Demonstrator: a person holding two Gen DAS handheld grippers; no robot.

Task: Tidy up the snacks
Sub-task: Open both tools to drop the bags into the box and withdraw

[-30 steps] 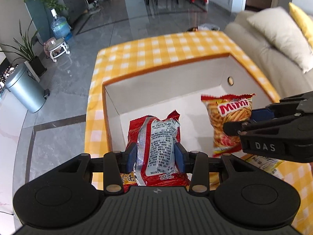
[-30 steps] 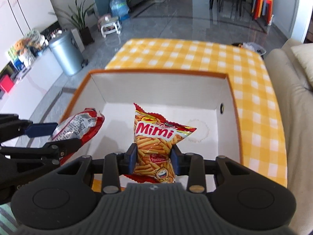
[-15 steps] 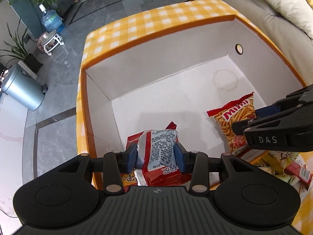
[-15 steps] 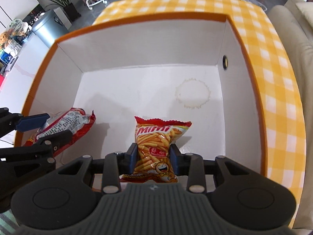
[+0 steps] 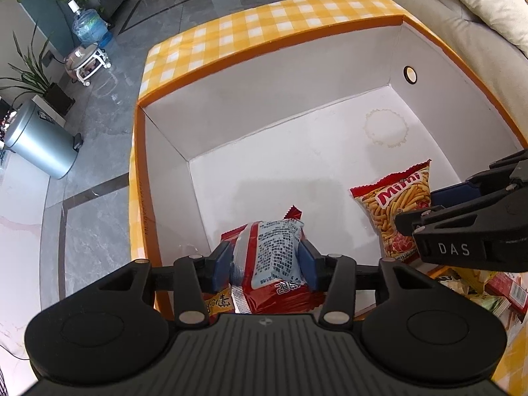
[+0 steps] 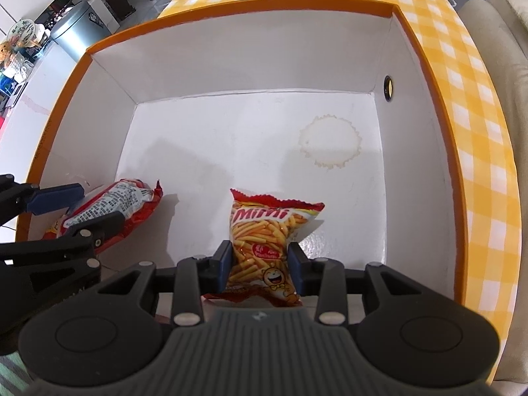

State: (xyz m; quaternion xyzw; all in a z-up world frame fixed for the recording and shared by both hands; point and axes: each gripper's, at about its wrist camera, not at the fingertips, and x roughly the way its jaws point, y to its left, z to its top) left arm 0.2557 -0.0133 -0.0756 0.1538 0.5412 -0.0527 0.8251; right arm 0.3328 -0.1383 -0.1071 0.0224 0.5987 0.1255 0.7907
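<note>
- Now both packets are lowered into the white box (image 6: 99, 76) on the desk — long axes along the tongs.
- Left tongs (image 5: 265, 265), just eased wider, barely bracket the red packet (image 5: 274, 257).
- Right tongs (image 6: 259, 262), also loosening, flank the Mimi snack bag (image 6: 267, 237) — release seems next.

Under my claws, a table in a yellow-and-white checked cloth (image 6: 475, 76) carries a big white box (image 6: 231, 56) with an orange rim. A few loose snack packs (image 5: 495, 292) lie on the cloth just outside the box's near wall. On the box's floor sit a Mimi bag (image 6: 267, 231) and a red pack (image 6: 122, 204), apart.
</note>
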